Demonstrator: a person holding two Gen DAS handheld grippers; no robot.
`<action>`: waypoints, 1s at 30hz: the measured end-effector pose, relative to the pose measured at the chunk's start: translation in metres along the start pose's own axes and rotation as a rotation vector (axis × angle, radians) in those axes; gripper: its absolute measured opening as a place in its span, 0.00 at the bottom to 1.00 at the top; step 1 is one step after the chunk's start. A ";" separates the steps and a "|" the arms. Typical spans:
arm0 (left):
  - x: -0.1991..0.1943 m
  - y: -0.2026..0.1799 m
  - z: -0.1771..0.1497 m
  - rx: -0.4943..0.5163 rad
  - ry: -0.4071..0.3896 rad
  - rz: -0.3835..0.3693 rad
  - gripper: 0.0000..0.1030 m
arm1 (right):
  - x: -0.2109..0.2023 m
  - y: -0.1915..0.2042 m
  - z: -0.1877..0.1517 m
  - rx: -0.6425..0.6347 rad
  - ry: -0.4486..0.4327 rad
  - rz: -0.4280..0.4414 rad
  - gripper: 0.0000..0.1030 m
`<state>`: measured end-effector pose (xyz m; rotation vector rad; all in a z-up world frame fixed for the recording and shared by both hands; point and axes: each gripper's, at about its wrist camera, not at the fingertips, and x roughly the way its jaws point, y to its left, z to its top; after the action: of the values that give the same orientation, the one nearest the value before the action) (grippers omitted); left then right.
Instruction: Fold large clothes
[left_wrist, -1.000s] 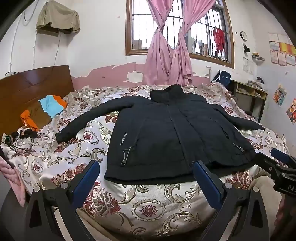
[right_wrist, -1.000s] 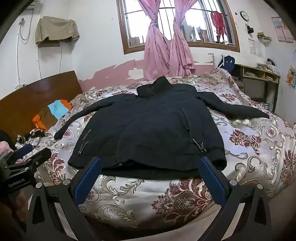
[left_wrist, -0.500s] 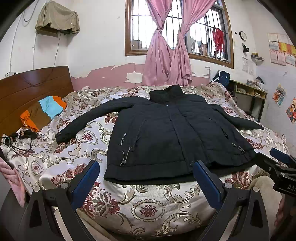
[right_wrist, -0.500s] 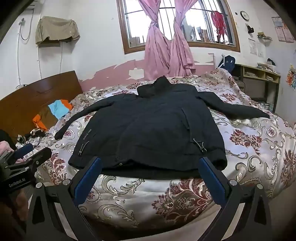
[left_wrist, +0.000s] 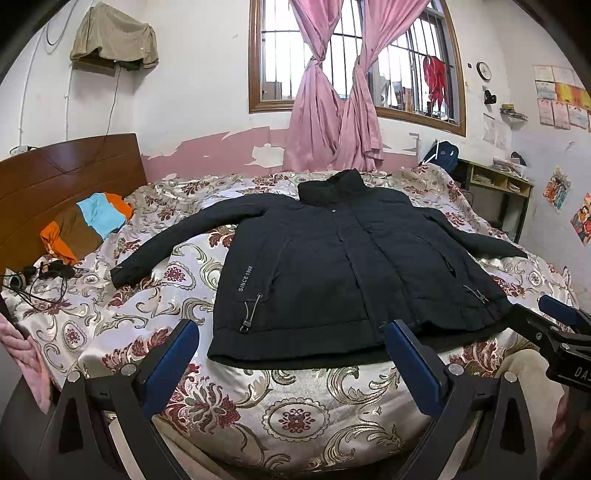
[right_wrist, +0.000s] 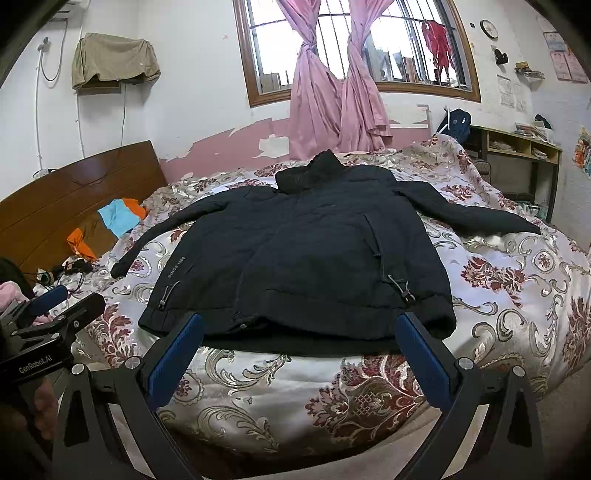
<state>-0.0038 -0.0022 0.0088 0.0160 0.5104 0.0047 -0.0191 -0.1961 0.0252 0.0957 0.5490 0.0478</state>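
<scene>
A large black padded jacket (left_wrist: 332, 266) lies flat, front up, on the bed, collar toward the window, both sleeves spread out to the sides. It also shows in the right wrist view (right_wrist: 306, 254). My left gripper (left_wrist: 291, 354) is open and empty, held just short of the jacket's hem at the bed's near edge. My right gripper (right_wrist: 299, 347) is open and empty, also just in front of the hem. The right gripper shows at the right edge of the left wrist view (left_wrist: 554, 332); the left gripper shows at the left edge of the right wrist view (right_wrist: 48, 317).
The bed has a floral quilt (left_wrist: 288, 410). An orange, brown and blue garment (left_wrist: 85, 225) lies by the wooden headboard (left_wrist: 55, 181). Cables and headphones (left_wrist: 40, 273) lie at the left. A shelf unit (left_wrist: 495, 192) stands at the right wall.
Both grippers stay open near the hem. The views have barely shifted; the jacket has not moved.
</scene>
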 end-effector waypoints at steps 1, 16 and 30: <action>0.000 0.000 0.000 0.000 0.000 0.000 0.99 | 0.000 -0.001 0.000 -0.001 0.001 -0.002 0.99; 0.000 0.000 -0.001 0.002 -0.002 0.001 0.99 | 0.000 -0.001 0.000 0.001 0.001 -0.001 0.99; 0.002 0.000 -0.001 0.002 -0.002 0.001 0.99 | 0.000 -0.001 0.000 0.001 0.002 0.001 0.99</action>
<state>-0.0028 -0.0020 0.0072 0.0185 0.5086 0.0046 -0.0187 -0.1973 0.0251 0.0968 0.5505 0.0481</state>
